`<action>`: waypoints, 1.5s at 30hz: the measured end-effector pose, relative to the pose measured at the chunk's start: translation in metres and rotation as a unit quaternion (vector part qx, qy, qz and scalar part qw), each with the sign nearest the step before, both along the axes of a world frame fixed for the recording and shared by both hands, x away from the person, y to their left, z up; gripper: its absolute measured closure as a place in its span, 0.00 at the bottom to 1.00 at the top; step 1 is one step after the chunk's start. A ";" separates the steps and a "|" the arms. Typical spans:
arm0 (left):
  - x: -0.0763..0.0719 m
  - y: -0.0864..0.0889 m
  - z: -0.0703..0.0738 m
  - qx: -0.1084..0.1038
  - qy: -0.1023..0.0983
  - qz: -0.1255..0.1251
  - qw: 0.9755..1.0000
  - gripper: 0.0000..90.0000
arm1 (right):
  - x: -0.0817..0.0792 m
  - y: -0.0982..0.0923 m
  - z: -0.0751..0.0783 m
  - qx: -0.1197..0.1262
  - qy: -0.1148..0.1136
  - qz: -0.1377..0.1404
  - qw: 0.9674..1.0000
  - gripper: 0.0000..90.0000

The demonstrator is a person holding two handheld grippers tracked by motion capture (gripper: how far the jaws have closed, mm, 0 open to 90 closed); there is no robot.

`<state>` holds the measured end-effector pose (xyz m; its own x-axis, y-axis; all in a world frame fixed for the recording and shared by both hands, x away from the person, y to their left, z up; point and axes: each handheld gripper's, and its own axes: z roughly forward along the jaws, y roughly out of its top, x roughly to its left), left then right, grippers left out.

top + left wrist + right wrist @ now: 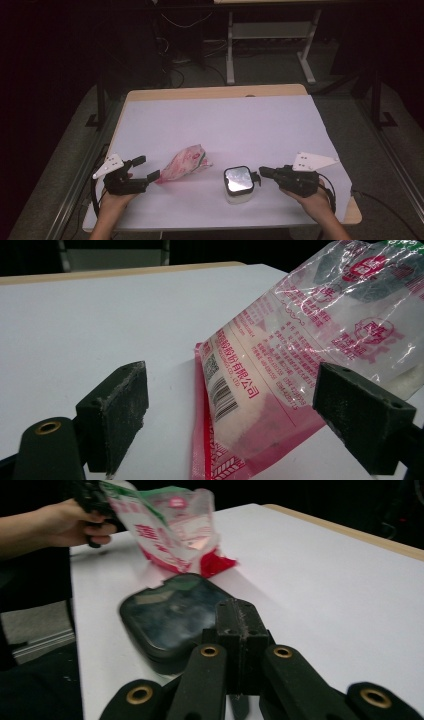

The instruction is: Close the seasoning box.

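High view: we see a white table (220, 120) with a pink-printed plastic bag (184, 163) lying near its front edge. The left gripper (146, 168) sits at the bag's eight o'clock, jaws apart, the lower jaw tip at the bag's near corner. A small tub with a dark glossy lid (238, 184) stands at the bag's four o'clock, and the right gripper (261, 172) points at it from three o'clock, its tip just beside the lid.

Left gripper view: we look between two separated pads (120, 410); the bag (280, 375) rises tilted from the table, its sealed bottom corner lying in the gap nearer the right-hand pad, with no pad pressing on it that we can make out. The contents look like white powder or grain. We judge the step in hand to be taking hold of the bag; it is done well by centring the flat seam between the pads and closing on film rather than on the loose filling.

Right gripper view: we see the jaws together with nothing between them, the tip (240, 622) at the tub lid's (170, 615) five o'clock, touching or nearly so. The bag (175, 525) stands at twelve o'clock beyond the lid.
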<state>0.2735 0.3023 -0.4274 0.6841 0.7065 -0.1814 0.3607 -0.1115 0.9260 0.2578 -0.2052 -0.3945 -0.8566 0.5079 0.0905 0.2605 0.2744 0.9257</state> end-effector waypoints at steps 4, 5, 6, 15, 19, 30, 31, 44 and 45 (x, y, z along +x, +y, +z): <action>0.000 -0.001 0.001 0.003 0.000 0.000 1.000 0.16 | 0.005 -0.012 -0.003 -0.006 0.005 -0.029 1.000 1.00; 0.000 -0.002 0.001 0.003 -0.001 0.000 1.000 0.16 | 0.007 -0.015 -0.005 -0.010 0.007 -0.038 0.999 1.00; 0.000 -0.002 0.001 0.004 -0.001 -0.001 1.000 0.16 | 0.008 -0.018 -0.006 -0.015 0.008 -0.047 0.999 0.98; 0.000 -0.002 -0.001 0.011 0.001 -0.006 1.000 0.16 | 0.020 -0.037 -0.020 -0.040 0.026 -0.119 0.992 0.64; 0.000 -0.001 -0.001 0.012 0.000 -0.006 1.000 0.16 | 0.023 -0.042 -0.025 -0.047 0.030 -0.144 0.988 0.51; 0.000 -0.003 -0.002 0.022 0.001 -0.011 1.000 0.16 | 0.032 -0.052 -0.042 -0.064 0.043 -0.202 0.976 0.27; 0.000 -0.003 -0.002 0.023 0.001 -0.011 1.000 0.16 | 0.032 -0.053 -0.044 -0.066 0.045 -0.208 0.975 0.27; 0.002 -0.004 -0.007 0.048 0.010 -0.013 0.999 0.16 | 0.041 -0.060 -0.059 -0.080 0.042 -0.229 0.969 0.15; 0.003 -0.004 -0.008 0.050 0.011 -0.012 0.999 0.16 | 0.040 -0.060 -0.059 -0.080 0.042 -0.230 0.969 0.15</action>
